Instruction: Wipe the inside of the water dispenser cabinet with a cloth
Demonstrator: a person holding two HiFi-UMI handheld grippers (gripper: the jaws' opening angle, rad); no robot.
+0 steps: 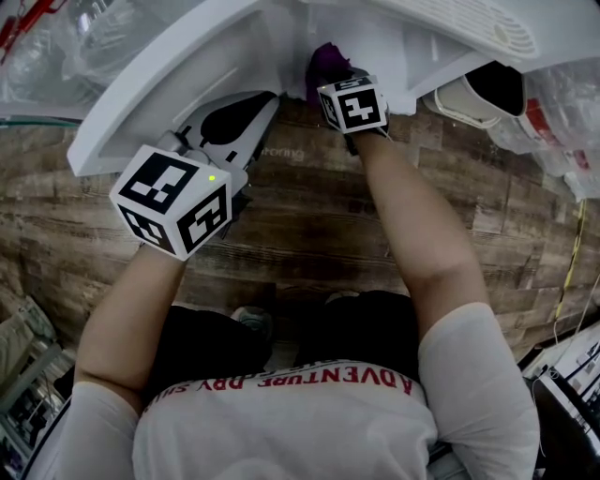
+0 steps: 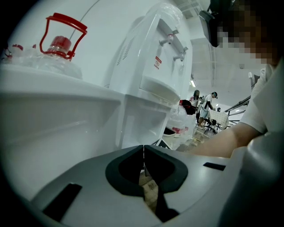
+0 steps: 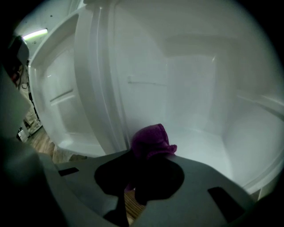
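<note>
The white water dispenser (image 1: 441, 28) stands at the top of the head view with its cabinet door (image 1: 159, 84) swung open to the left. My right gripper (image 1: 333, 80) reaches into the cabinet opening, shut on a purple cloth (image 1: 326, 58). In the right gripper view the cloth (image 3: 152, 139) bunches out of the right gripper (image 3: 148, 156), just above the white cabinet floor (image 3: 199, 146). My left gripper (image 1: 265, 101) is shut on nothing beside the door's lower edge. In the left gripper view the left gripper (image 2: 143, 153) has its jaws closed together.
Clear water bottles (image 1: 84, 37) lie behind the door, one with a red handle (image 2: 61, 33). A white container (image 1: 478, 94) sits right of the cabinet. A white dispenser with taps (image 2: 164, 57) shows beyond the left gripper. People (image 2: 206, 104) stand far off. The floor (image 1: 300, 216) is wood plank.
</note>
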